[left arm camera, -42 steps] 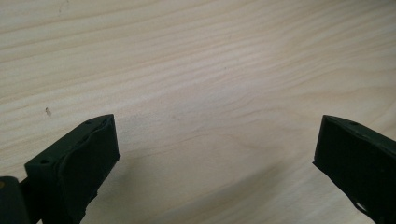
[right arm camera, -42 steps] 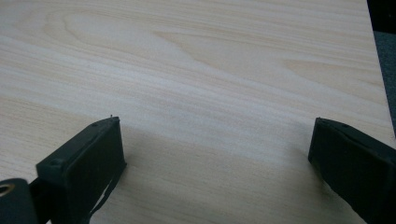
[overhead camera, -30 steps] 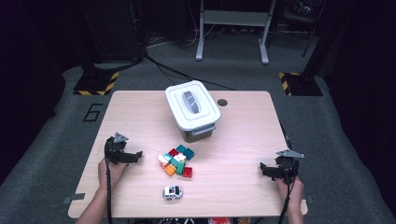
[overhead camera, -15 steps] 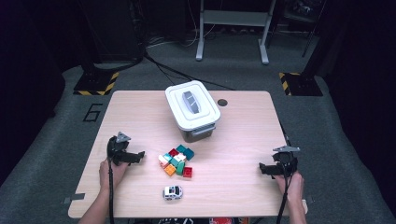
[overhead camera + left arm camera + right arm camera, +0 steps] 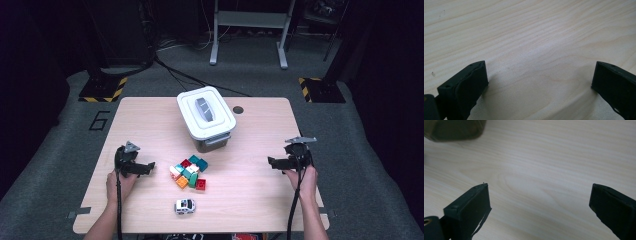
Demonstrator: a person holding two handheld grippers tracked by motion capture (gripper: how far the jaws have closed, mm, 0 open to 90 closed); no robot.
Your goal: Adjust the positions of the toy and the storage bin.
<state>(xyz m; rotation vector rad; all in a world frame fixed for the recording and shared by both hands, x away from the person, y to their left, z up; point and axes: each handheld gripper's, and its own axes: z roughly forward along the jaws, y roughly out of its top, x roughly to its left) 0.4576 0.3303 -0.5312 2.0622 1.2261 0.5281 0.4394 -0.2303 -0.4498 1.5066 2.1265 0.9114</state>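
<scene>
Both grippers (image 5: 150, 166) (image 5: 270, 161) low (fingers apart)

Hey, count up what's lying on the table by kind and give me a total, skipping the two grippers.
Lidded box: 1
Toy car: 1
Pile of building bricks: 1 pile, the bricks too small and too tightly packed to count singly
Total: 3, taking the pile as one

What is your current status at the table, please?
Both claws open, empty: left claw, right claw. Brick pile untouched. Lidded box shut. Nothing obstructing.
</scene>
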